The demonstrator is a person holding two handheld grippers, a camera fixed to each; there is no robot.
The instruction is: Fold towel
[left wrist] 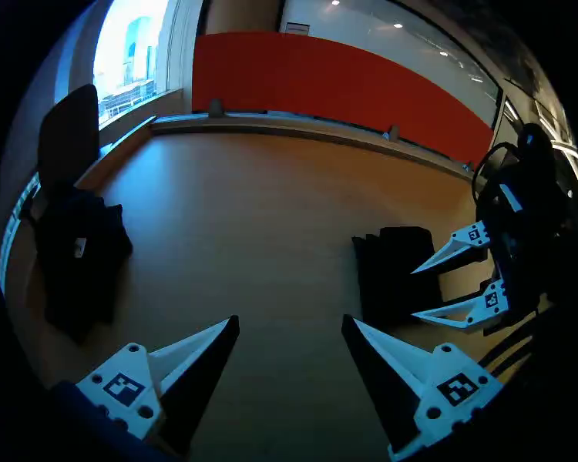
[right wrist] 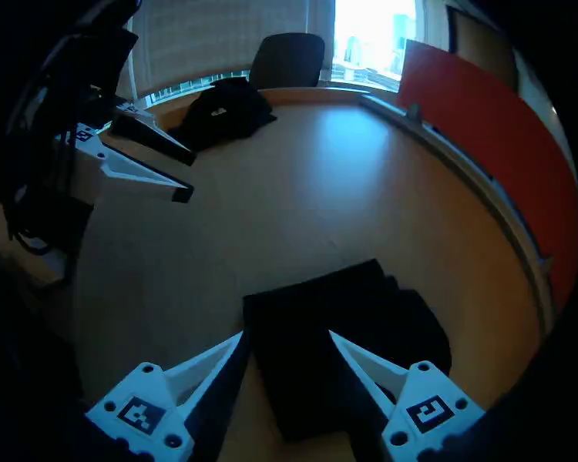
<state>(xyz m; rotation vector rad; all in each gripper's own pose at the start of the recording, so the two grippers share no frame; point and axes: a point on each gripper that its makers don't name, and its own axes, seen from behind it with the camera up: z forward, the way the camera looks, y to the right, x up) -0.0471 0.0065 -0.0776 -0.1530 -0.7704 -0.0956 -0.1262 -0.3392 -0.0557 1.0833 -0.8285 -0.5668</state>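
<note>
A dark towel (right wrist: 351, 308) lies folded into a thick rectangle on the wooden table (right wrist: 304, 192). My right gripper (right wrist: 287, 339) stands open right at the towel's near edge, its fingers straddling the cloth without pressing on it. In the left gripper view the same towel (left wrist: 389, 262) lies at the right, with the right gripper (left wrist: 416, 292) open beside it and partly over it. My left gripper (left wrist: 289, 327) is open above bare table, well clear of the towel. It also appears, open, at the upper left of the right gripper view as the left gripper (right wrist: 187, 175).
A black bag (left wrist: 77, 246) sits on the table's far corner by a dark chair (left wrist: 69, 135); the same bag (right wrist: 227, 108) and chair (right wrist: 289, 58) appear near the window. A red partition (left wrist: 343, 81) runs along the table's back edge. Cables hang beside the left gripper.
</note>
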